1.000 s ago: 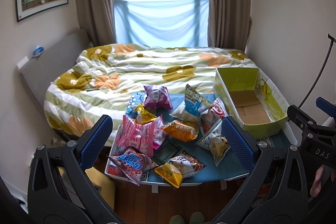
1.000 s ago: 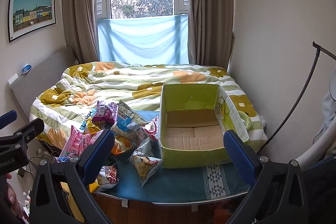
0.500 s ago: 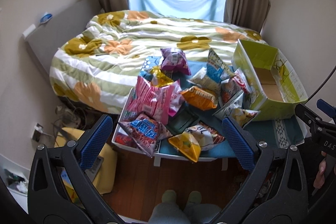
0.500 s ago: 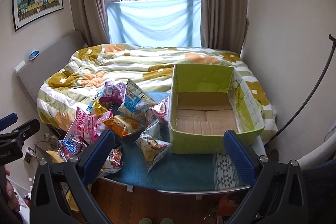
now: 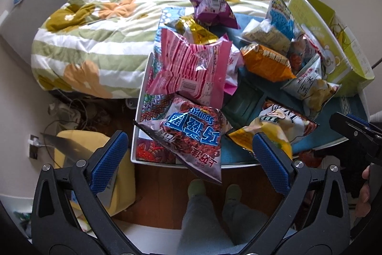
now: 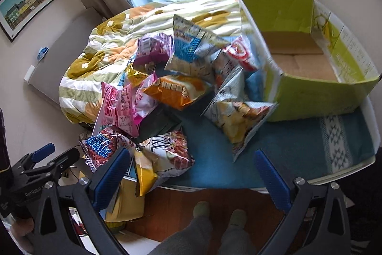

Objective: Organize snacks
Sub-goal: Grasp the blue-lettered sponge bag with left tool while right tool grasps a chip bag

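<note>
Both fingers were spread, empty: approach step. My left gripper (image 5: 188, 154) framed the dark sponge-cake bag (image 5: 191, 133); next, close and carry toward the green box (image 6: 308, 87) at 2 o'clock.

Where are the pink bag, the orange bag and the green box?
pink bag (image 5: 193, 68), left wrist view, middle of its front.
orange bag (image 6: 176, 90), right wrist view, middle of its front.
green box (image 6: 317, 97), right wrist view, near outer wall.

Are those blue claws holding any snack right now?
No. The left gripper and right gripper are both open and empty above the snack bags.
</note>
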Motion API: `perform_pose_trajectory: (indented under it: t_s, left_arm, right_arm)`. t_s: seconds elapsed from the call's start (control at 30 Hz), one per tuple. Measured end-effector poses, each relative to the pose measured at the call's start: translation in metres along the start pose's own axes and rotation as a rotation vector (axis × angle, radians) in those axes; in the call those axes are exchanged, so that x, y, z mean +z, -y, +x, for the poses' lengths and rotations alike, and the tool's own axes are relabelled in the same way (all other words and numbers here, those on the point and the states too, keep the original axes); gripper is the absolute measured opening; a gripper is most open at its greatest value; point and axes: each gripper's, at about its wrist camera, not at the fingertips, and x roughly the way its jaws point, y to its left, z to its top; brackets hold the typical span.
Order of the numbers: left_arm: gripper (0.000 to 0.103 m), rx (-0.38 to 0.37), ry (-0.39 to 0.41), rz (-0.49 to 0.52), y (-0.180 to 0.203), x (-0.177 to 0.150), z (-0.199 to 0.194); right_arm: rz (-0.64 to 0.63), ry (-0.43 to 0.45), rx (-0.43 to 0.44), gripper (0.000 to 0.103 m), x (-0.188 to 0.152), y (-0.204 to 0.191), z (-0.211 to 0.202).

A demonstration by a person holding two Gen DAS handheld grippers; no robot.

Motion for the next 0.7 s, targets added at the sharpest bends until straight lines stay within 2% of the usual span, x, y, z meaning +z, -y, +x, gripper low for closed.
perform_pose_trajectory:
  t_s: [0.27, 0.5, 0.7]
  left_arm:
    - [0.102, -0.039, -0.126, 0.127, -0.004, 0.012, 0.069]
    - [0.102, -0.066, -0.184, 0.213, 0.005, 0.015, 0.098]
    - [0.081, -0.117, -0.212, 0.224, 0.008, 0.015, 0.107]
  right_arm:
    - [0.210, -0.154, 0.067, 0.103, -0.012, -0.001, 0.069]
    - [0.326, -0.161, 0.117, 0.103, -0.017, 0.006, 0.091]
    - [0.334, -0.137, 0.121, 0.103, -0.013, 0.001, 0.094]
